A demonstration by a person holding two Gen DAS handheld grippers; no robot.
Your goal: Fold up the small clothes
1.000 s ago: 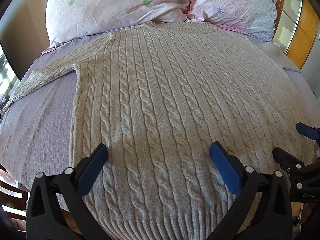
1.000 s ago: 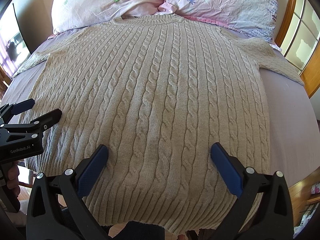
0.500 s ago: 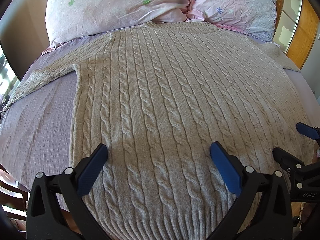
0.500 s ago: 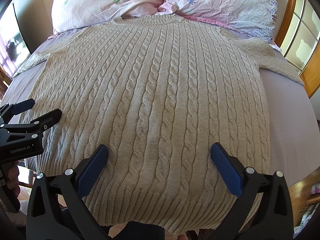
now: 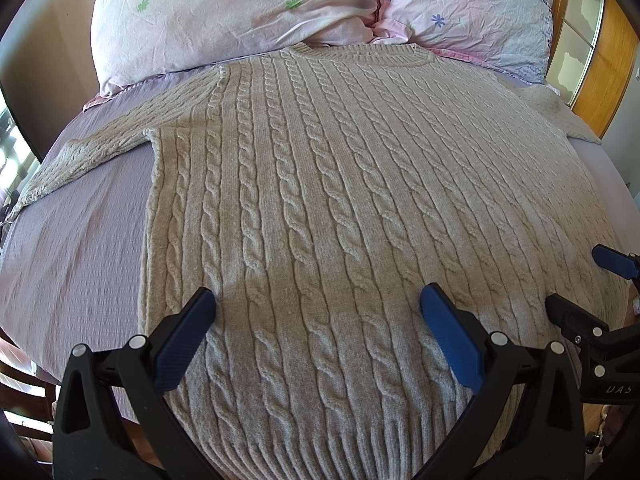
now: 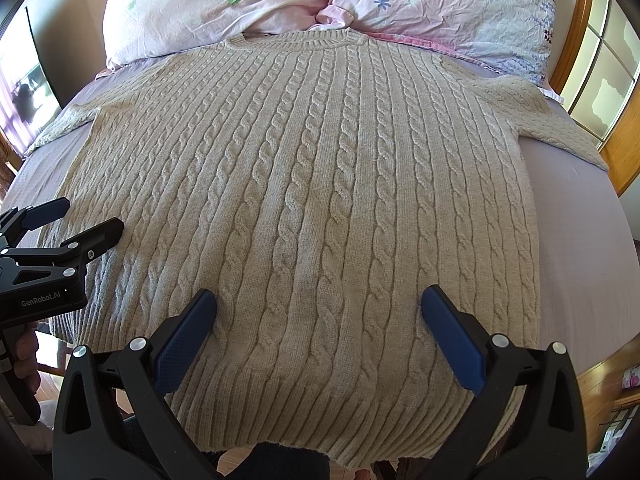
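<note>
A beige cable-knit sweater [image 5: 320,200] lies flat and face up on the bed, collar toward the pillows, hem toward me; it also shows in the right wrist view [image 6: 320,184]. Its left sleeve [image 5: 80,156] and right sleeve [image 6: 552,120] spread out sideways. My left gripper [image 5: 316,312] is open and empty, hovering above the lower left part of the sweater. My right gripper [image 6: 318,312] is open and empty above the lower right part. Each gripper shows at the edge of the other's view: the right one [image 5: 580,280], the left one [image 6: 76,220].
The sweater rests on a lilac bedsheet [image 5: 72,248] that also shows at the right [image 6: 580,248]. Two floral pink pillows [image 5: 240,12] [image 6: 440,4] lie at the head. A wooden window frame [image 6: 592,80] stands at the right. The bed's near edge is just under the hem.
</note>
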